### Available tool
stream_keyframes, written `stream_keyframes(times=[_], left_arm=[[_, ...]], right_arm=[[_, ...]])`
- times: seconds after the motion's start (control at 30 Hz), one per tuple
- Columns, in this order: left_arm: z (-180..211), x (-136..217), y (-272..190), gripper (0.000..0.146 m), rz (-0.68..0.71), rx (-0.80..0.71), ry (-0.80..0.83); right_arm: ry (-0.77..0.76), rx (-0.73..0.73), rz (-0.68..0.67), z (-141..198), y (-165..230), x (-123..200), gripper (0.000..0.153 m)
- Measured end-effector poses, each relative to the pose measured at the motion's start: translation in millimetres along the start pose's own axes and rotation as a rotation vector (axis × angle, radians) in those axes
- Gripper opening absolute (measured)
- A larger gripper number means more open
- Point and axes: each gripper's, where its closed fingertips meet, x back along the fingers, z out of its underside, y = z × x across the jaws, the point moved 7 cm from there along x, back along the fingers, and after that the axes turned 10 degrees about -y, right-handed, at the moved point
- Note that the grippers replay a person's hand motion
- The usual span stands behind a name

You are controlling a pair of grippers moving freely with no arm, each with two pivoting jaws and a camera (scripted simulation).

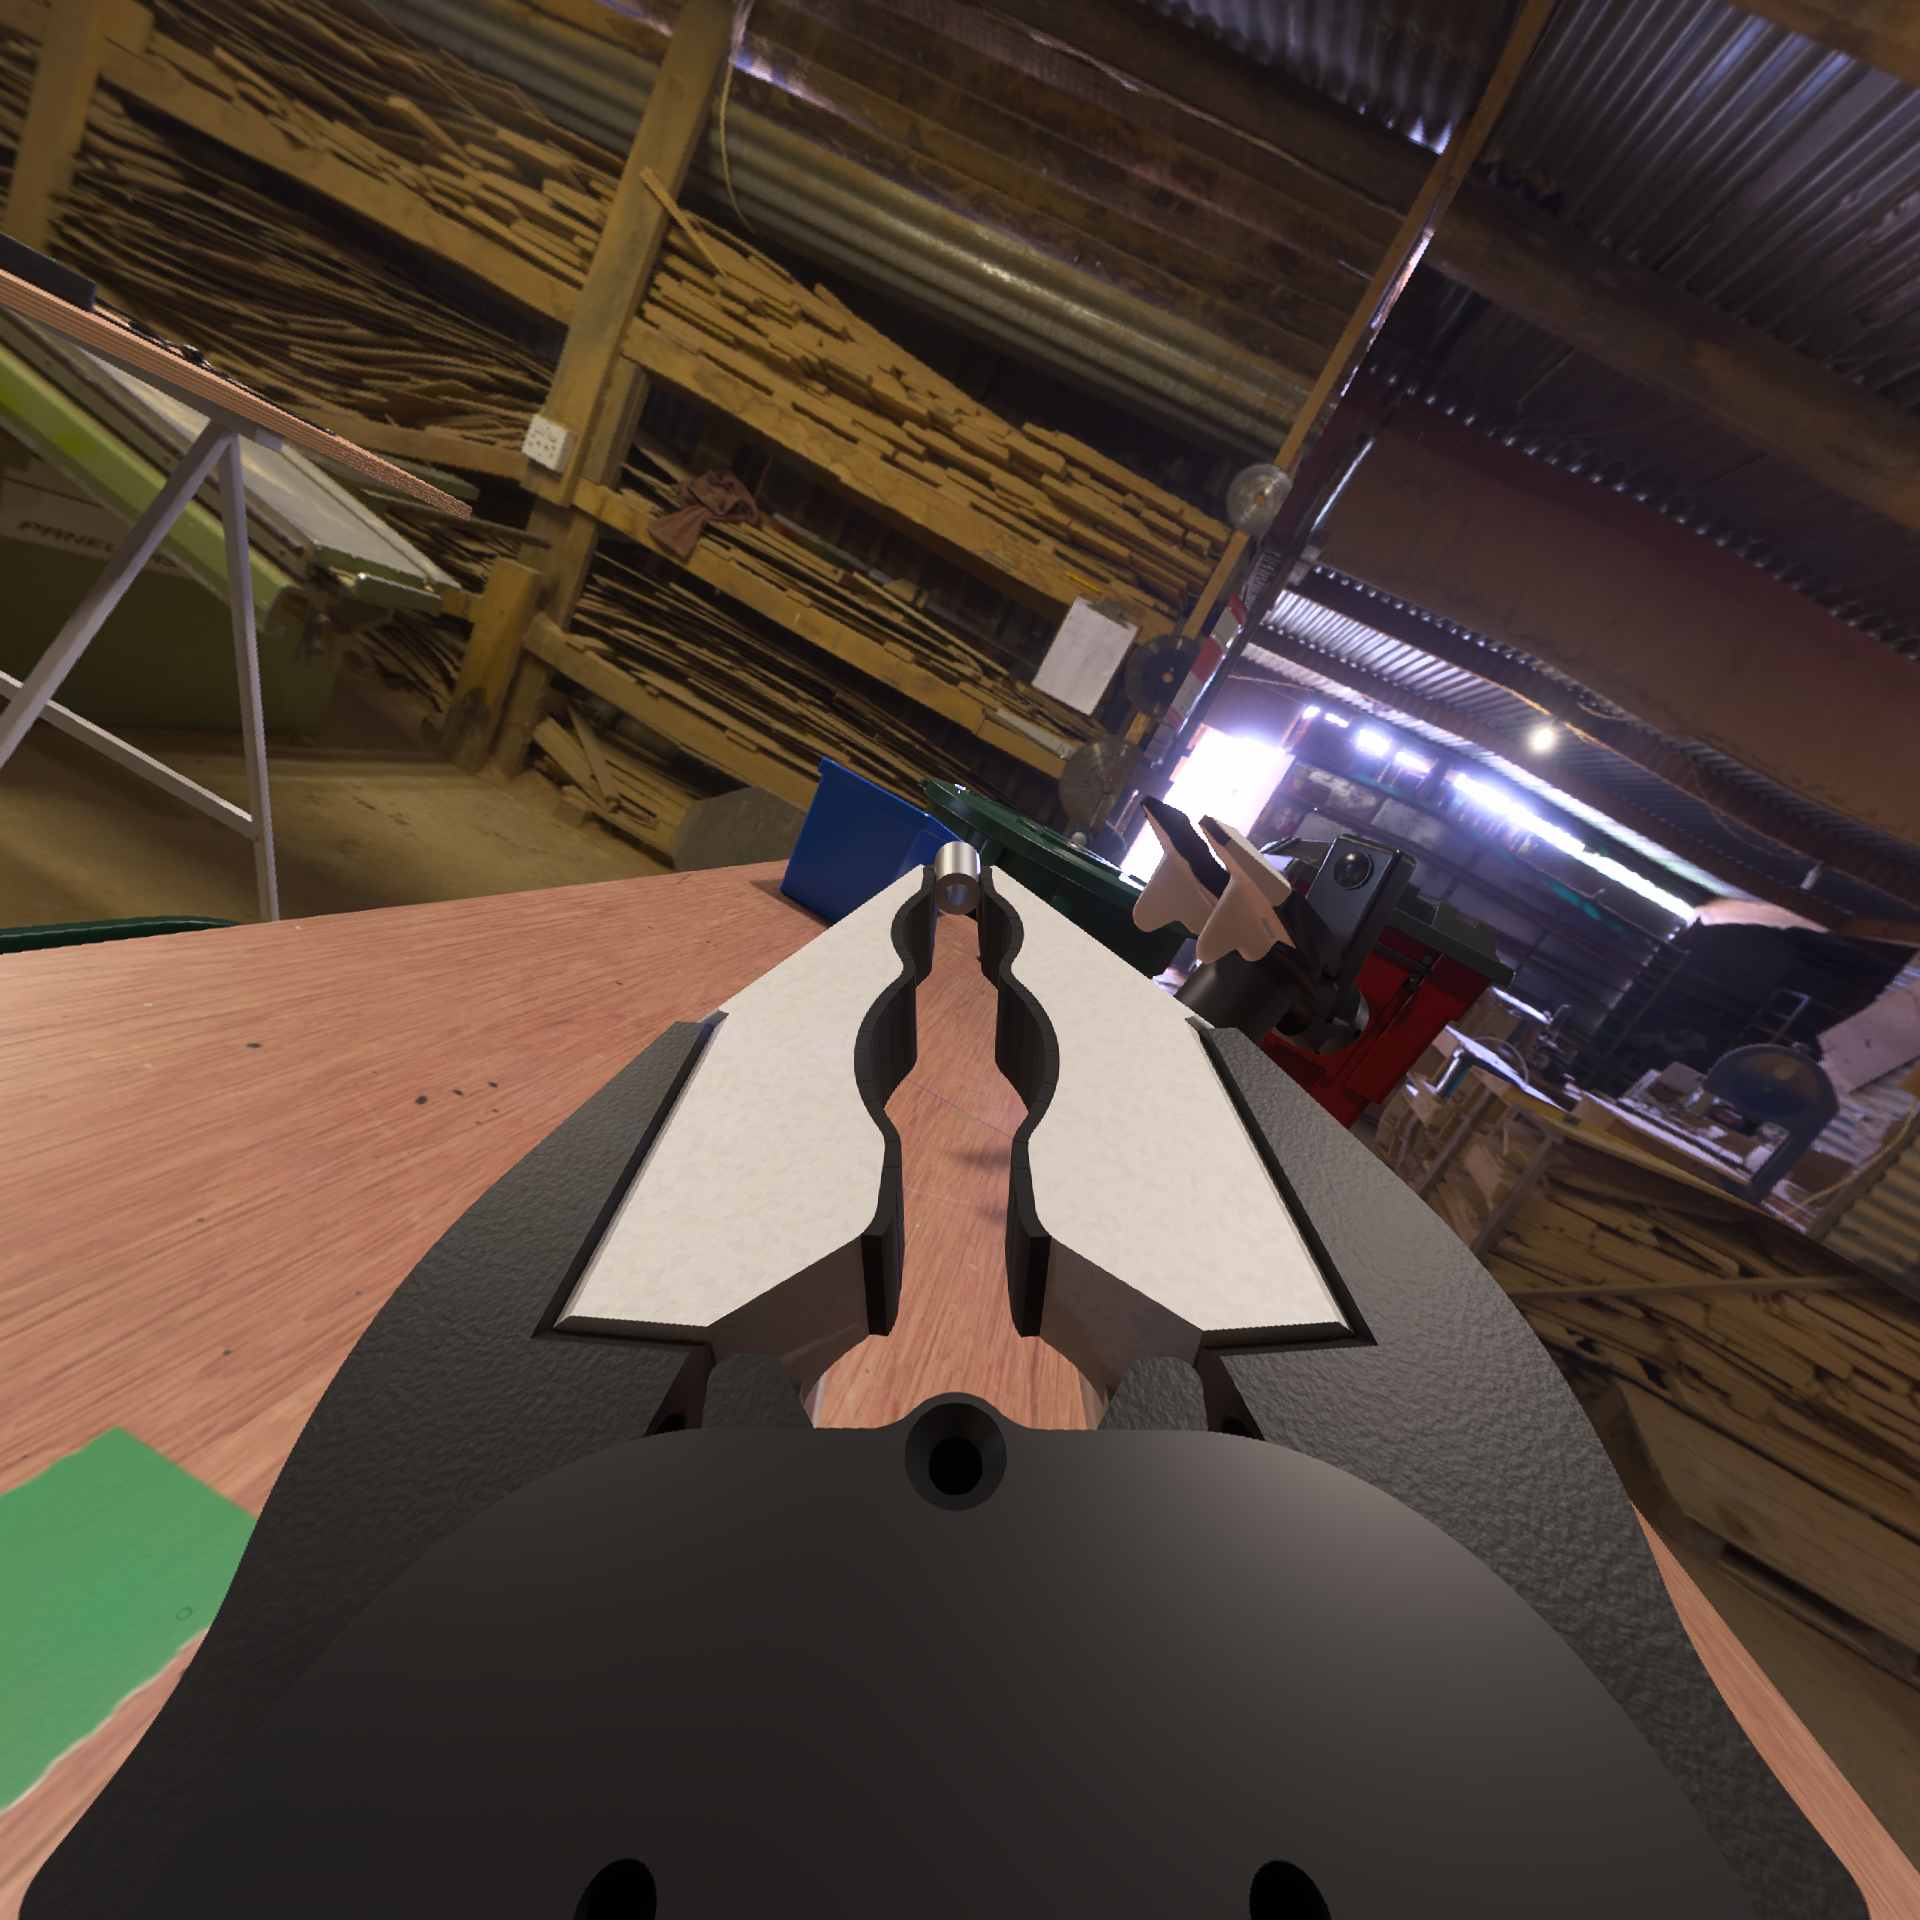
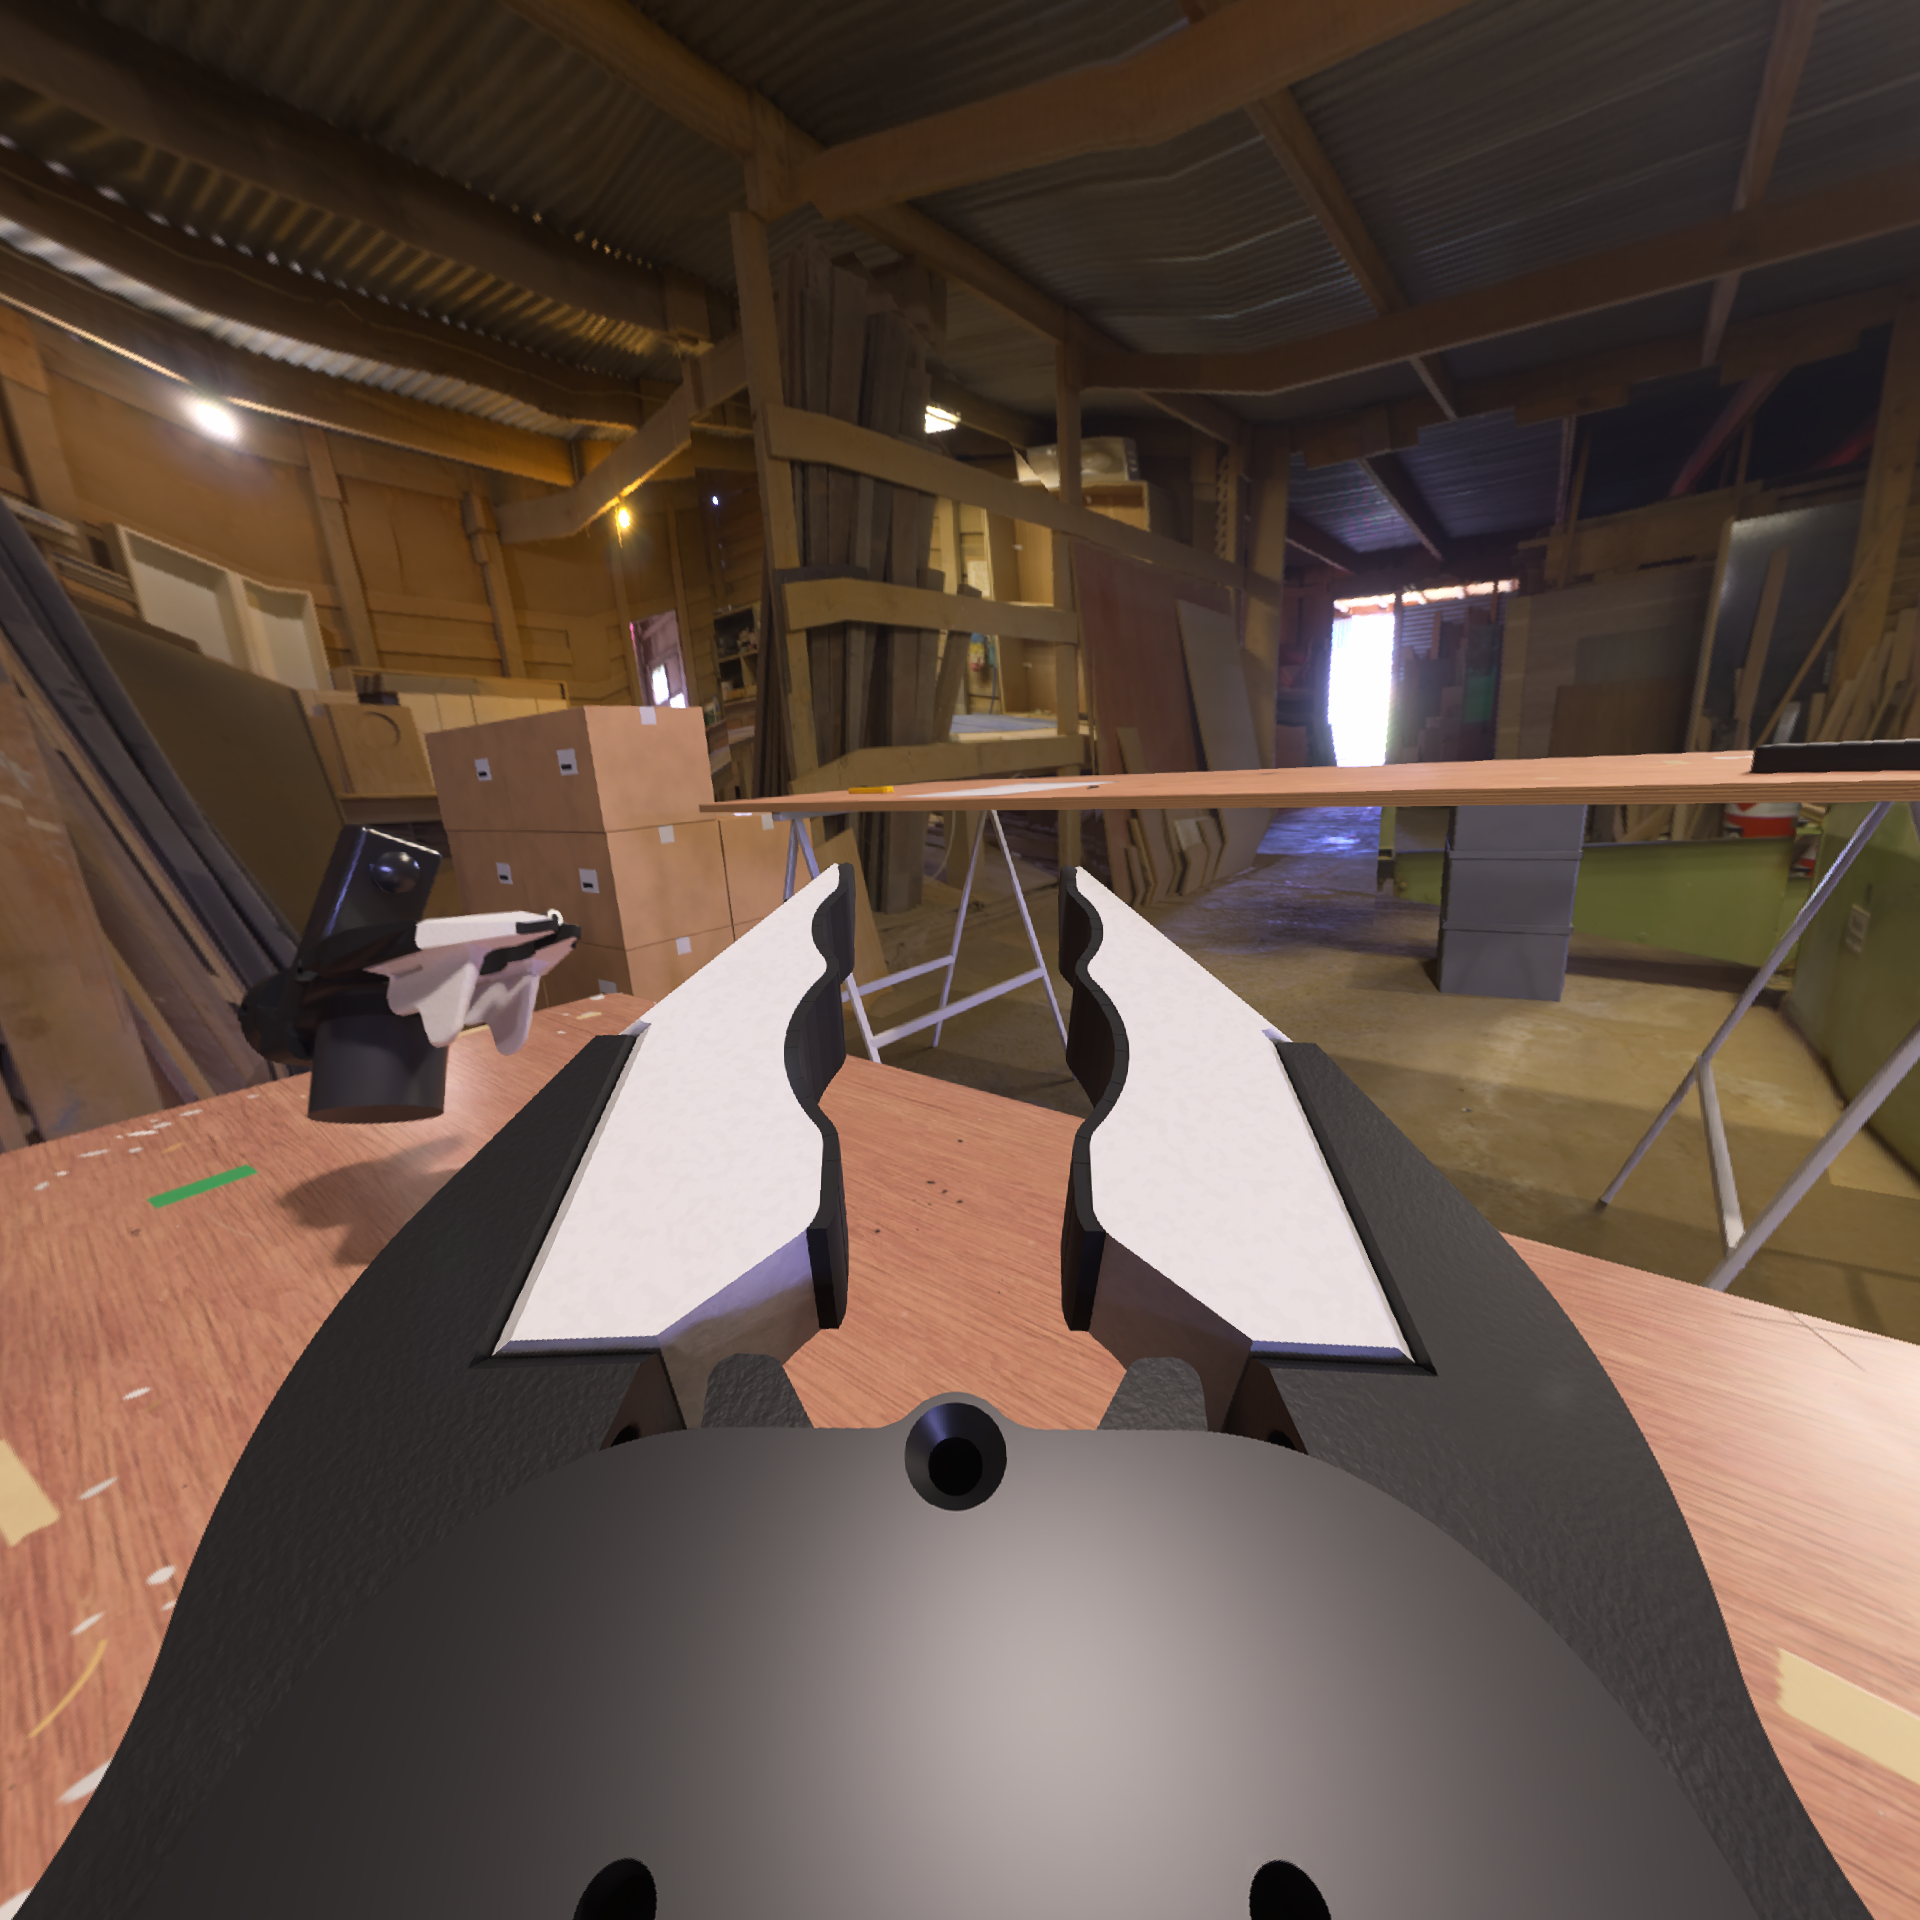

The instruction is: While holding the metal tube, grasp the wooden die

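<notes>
My left gripper [image 1: 957, 883] is shut on a short metal tube [image 1: 957, 879], pinched at its fingertips above the wooden table [image 1: 312, 1091]. My right gripper [image 2: 956, 883] is open and empty, held above the table's far edge. The right gripper also shows in the left wrist view [image 1: 1210, 842], off to the right and raised. The left gripper also shows in the right wrist view [image 2: 556, 928], at the left, with the tube's end just showing at its tips. No wooden die shows in either view.
A green mat [image 1: 94, 1600] lies on the table at the lower left; it shows as a thin green strip in the right wrist view [image 2: 203, 1185]. A blue bin [image 1: 857, 847] stands past the table's far edge. A trestle table [image 2: 1351, 784] stands beyond.
</notes>
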Motion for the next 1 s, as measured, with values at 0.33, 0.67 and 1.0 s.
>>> stream_keyframes(times=[0.33,0.67,1.0], left_arm=[[-0.1,0.2,0.4,0.007,-0.006,-0.004,0.000],[5.8,-1.3,2.8,0.007,-0.010,0.006,0.019],[7.6,-1.9,2.2,0.007,-0.003,0.015,0.021]], right_arm=[[0.056,0.015,-0.005,29.4,5.8,-5.0,0.039],[0.210,0.130,-0.039,88.8,21.9,-19.3,0.039],[0.349,0.267,-0.053,109.7,25.4,-22.9,0.044]])
